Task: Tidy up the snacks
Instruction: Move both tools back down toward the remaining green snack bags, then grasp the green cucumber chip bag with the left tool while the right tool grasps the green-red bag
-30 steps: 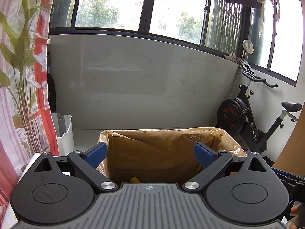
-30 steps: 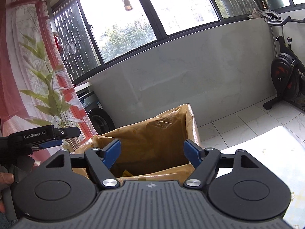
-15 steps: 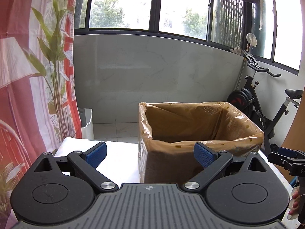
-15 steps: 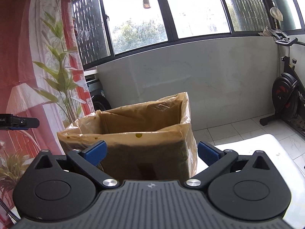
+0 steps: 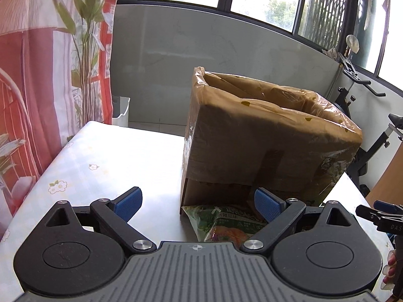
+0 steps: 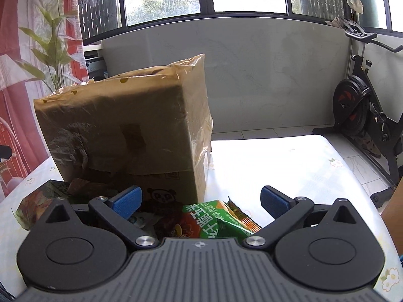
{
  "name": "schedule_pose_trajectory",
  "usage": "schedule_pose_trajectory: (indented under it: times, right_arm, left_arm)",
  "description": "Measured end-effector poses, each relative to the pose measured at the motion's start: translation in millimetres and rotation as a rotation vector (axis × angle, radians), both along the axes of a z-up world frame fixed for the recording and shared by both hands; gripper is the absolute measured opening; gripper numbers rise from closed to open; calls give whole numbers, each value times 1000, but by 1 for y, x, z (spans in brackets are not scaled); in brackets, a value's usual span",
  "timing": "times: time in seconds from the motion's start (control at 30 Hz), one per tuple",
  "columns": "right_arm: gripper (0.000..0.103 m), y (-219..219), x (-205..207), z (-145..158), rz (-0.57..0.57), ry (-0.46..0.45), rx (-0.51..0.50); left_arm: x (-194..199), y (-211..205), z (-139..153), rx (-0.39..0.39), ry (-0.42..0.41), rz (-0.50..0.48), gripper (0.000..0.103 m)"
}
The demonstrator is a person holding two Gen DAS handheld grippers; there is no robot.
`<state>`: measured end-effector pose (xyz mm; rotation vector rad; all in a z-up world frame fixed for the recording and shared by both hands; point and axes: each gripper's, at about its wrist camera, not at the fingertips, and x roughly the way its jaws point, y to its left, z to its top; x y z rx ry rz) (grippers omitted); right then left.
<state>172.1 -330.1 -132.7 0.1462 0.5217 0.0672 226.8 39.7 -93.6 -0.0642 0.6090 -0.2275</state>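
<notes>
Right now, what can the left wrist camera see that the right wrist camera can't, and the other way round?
Only the left wrist view shows the inside of the cardboard box's plastic liner, the white bin on the floor, and the right tool at its edge.

Only the right wrist view shows the green corn snack packet just ahead, a dark packet to the left of the box, and the exercise bike's flywheel.

Both show the box on the white floral table, snacks at its foot, and open jaws holding nothing.
</notes>
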Motion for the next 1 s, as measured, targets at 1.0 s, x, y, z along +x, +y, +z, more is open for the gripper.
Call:
schedule_pose_trajectory:
  times: [1.0]
  right_arm:
    - [103, -35, 14, -60, -131, 181, 167]
  left_arm:
    - [41, -15, -96, -76, 248, -146, 95]
